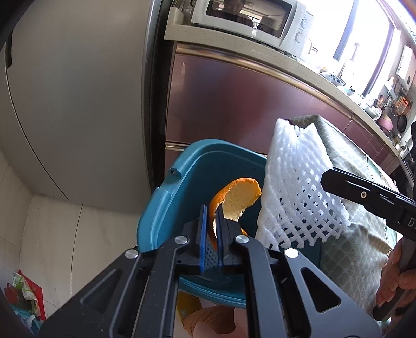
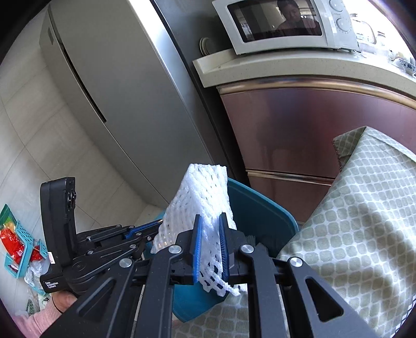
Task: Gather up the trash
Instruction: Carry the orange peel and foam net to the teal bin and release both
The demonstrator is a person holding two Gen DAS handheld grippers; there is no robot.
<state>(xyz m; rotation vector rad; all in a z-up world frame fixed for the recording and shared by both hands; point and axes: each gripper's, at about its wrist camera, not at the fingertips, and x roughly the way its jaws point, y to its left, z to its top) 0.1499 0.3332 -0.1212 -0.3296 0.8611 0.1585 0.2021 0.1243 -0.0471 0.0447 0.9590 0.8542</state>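
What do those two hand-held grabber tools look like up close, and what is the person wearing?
Each gripper, left and right, is matte black, with angular linkage bars joined by round silver pins. The jaws carry blue ribbed pads. The left one's upright handle bears a small white label reading "Data Acquisition System". No cables show. A pink knitted sleeve covers the left wrist.

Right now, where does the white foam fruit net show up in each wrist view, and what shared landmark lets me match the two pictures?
Left wrist view: white foam net right of centre, pinched by the right gripper entering from the right, beside the orange peel.
Right wrist view: the net stands centre, clamped between the blue pads.
Shared landmark: the teal bin just behind the net; also the microwave on top.
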